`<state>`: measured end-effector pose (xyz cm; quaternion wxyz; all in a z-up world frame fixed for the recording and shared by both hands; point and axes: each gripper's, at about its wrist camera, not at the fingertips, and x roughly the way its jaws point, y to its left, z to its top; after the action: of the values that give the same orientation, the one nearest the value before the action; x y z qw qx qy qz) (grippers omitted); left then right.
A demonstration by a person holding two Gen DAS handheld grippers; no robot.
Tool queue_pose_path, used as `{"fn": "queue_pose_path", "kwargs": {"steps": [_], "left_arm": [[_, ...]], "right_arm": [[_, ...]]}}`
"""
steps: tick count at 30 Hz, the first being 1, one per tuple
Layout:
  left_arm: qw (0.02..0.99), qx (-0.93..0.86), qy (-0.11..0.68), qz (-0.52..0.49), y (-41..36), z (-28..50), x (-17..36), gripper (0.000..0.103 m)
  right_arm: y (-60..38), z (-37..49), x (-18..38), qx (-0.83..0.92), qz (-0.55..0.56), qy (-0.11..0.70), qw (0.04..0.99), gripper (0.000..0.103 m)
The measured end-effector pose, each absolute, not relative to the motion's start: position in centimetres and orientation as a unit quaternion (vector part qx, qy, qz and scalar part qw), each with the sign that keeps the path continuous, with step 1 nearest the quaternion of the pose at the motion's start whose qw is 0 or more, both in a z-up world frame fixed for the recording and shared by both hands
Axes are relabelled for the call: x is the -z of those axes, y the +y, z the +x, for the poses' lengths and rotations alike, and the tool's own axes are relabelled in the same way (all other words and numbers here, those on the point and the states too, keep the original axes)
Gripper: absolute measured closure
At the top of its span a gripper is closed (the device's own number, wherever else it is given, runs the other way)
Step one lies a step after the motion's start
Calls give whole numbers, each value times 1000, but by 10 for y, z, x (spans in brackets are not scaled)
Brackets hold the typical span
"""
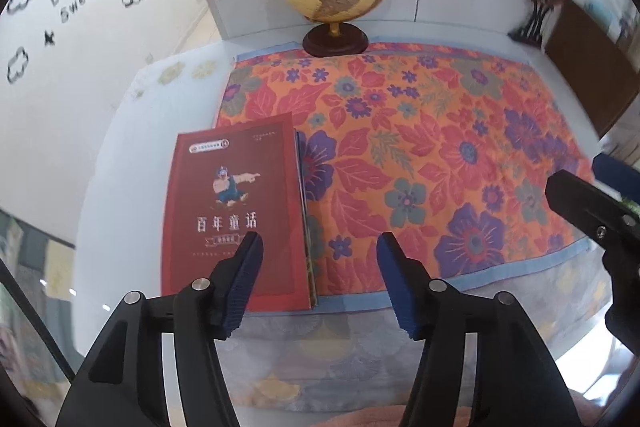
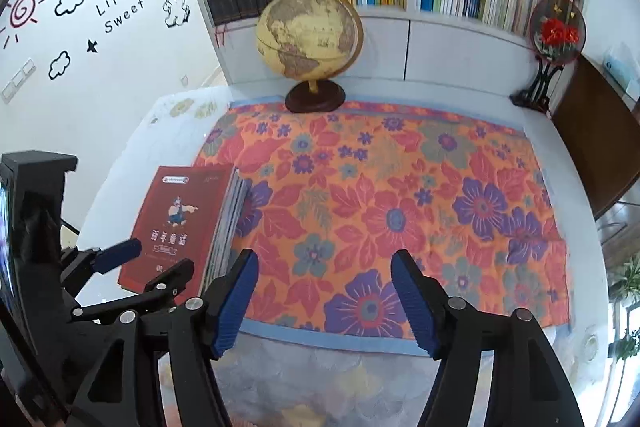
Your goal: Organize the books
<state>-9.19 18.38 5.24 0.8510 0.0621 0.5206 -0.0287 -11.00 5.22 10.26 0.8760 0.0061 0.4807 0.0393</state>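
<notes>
Both black grippers, left [image 1: 319, 243] and right [image 2: 324, 261], hang released, nothing between them, above the flat stack of dark red paperback books [image 1: 236, 211] on the orange floral quilted mat [image 1: 420, 155].

Bright, even light; fisheye-warped, blurred edges.

A floral quilted mat [image 2: 400, 195] in orange, red and purple, edged in pale blue, covers most of the white table [image 2: 120, 147]. At its far edge stands an antique-style globe [image 2: 310, 31] on a dark round wooden base [image 2: 315, 98], the base overlapping the mat's border. Far right, near the wall, a round embroidered fan with red flowers [image 2: 557, 31] sits upright on a black stand. On the left wall [image 1: 60, 87], decals show clouds, a sun, a swinging bear and "Life is Sweet" [image 2: 120, 7].
</notes>
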Motion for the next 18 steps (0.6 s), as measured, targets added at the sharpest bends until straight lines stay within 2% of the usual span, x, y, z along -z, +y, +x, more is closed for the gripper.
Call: {"fn": "queue_pose_path", "kwargs": {"steps": [5, 18], "left_arm": [[858, 37, 509, 60, 179, -95, -56, 34], [852, 33, 521, 25, 188, -100, -48, 34]], "right_arm": [[45, -111, -99, -34, 18, 482, 875, 36], [50, -114, -86, -36, 13, 501, 865, 36]]}}
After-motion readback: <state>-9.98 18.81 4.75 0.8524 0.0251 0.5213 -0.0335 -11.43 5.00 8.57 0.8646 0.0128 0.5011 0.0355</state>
